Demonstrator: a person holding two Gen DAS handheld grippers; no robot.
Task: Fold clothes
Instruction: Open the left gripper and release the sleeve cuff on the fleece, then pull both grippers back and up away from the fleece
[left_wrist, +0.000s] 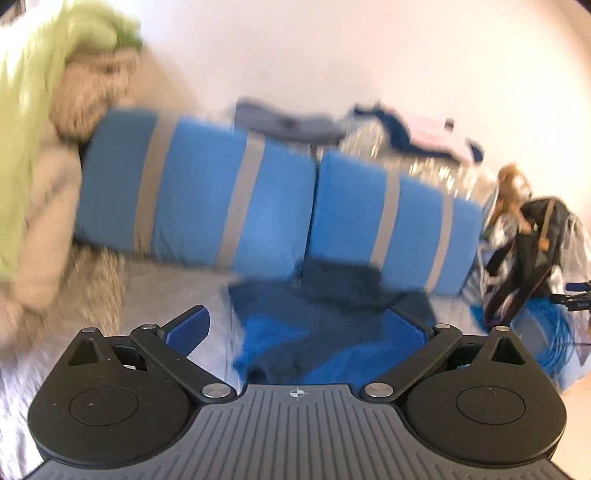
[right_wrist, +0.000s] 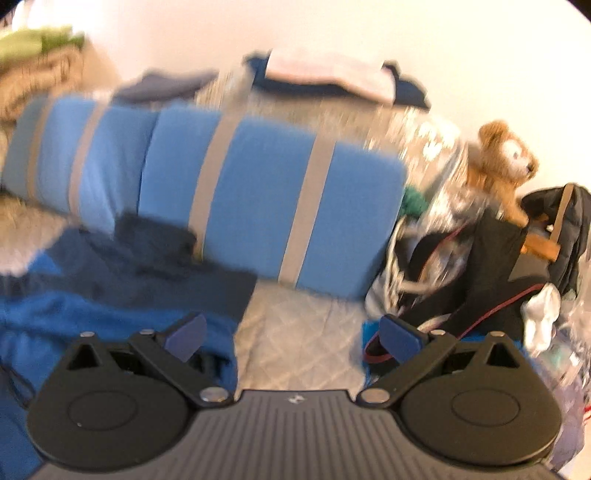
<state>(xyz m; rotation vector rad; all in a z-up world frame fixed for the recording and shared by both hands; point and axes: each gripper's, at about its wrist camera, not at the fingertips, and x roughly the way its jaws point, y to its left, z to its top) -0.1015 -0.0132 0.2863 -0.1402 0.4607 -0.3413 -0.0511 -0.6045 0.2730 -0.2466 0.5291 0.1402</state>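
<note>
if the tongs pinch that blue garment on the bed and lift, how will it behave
Likely floppy: the blue garment lies crumpled in soft folds, so it should drape and hang. Probably light, being thin cloth. It looks layered over darker fabric, so a pinch may catch several layers.

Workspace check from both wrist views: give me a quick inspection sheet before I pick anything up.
Surface: grey quilted bed cover, partly bare.
Job's things: dark blue garment, crumpled, unfolded, lying below the striped blue pillows.
Clutter: teddy bear, black bag, folded clothes behind the pillows.
Grippers: left hand-held gripper open, empty; right hand-held gripper open, empty.
Cables: nothing seen.
Surroundings: white wall; views blurred.
</note>
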